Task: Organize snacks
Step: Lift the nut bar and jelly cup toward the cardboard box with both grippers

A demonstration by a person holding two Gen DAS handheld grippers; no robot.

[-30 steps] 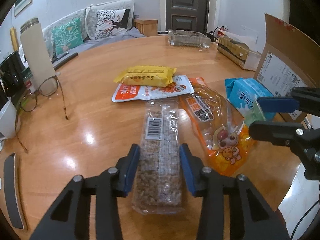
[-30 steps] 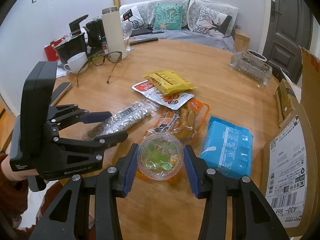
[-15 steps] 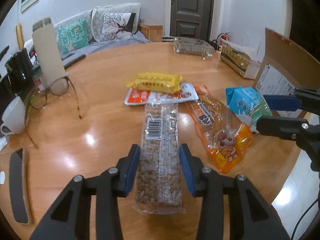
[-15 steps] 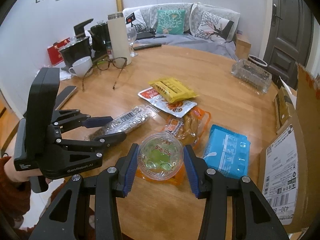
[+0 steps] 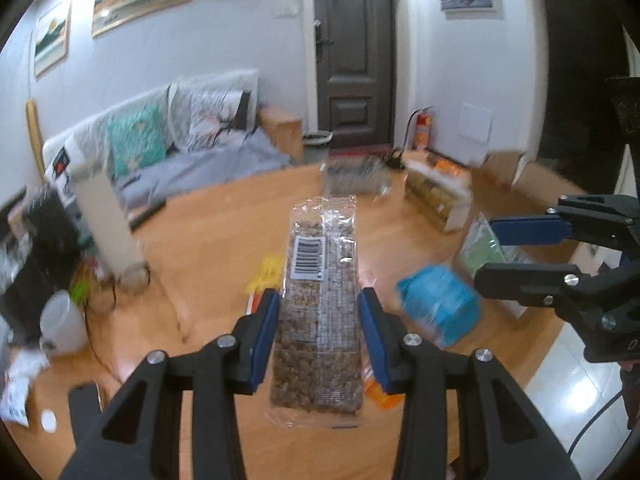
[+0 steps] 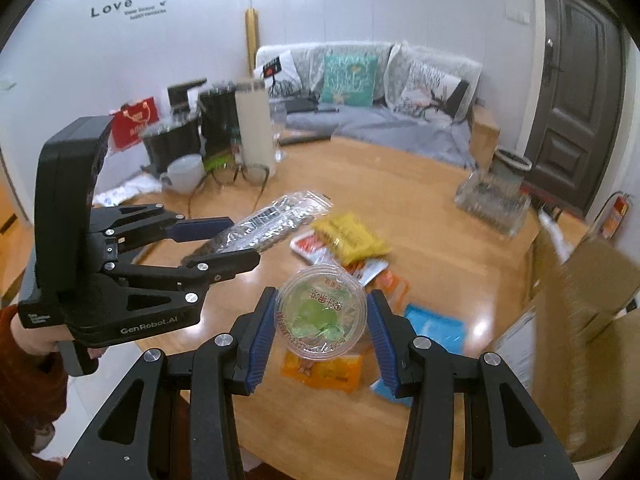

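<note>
My left gripper [image 5: 319, 338] is shut on a long clear pack of nut brittle [image 5: 320, 292] with a barcode label, held above the round wooden table [image 5: 208, 248]. The right wrist view shows that same left gripper [image 6: 236, 240] and its brittle pack [image 6: 276, 224] at the left. My right gripper [image 6: 320, 330] is shut on a clear jelly cup [image 6: 320, 312] with green filling, also lifted off the table. On the table below lie a yellow packet [image 6: 352, 236], a red-and-white pouch [image 6: 316, 248], an orange sausage pack [image 6: 320, 370] and a blue packet [image 6: 434, 326].
An open cardboard box [image 6: 580, 300] stands at the right table edge. A tall white bottle [image 6: 256, 124], glasses [image 6: 240, 174], a white mug [image 6: 184, 172] and black kettles [image 6: 172, 140] crowd the far left. A glass tray [image 6: 492, 200] sits at the back right.
Both grippers have risen off the table with their snacks, and the views now tilt up to show more of the room. The other snacks stay where they lay.
</note>
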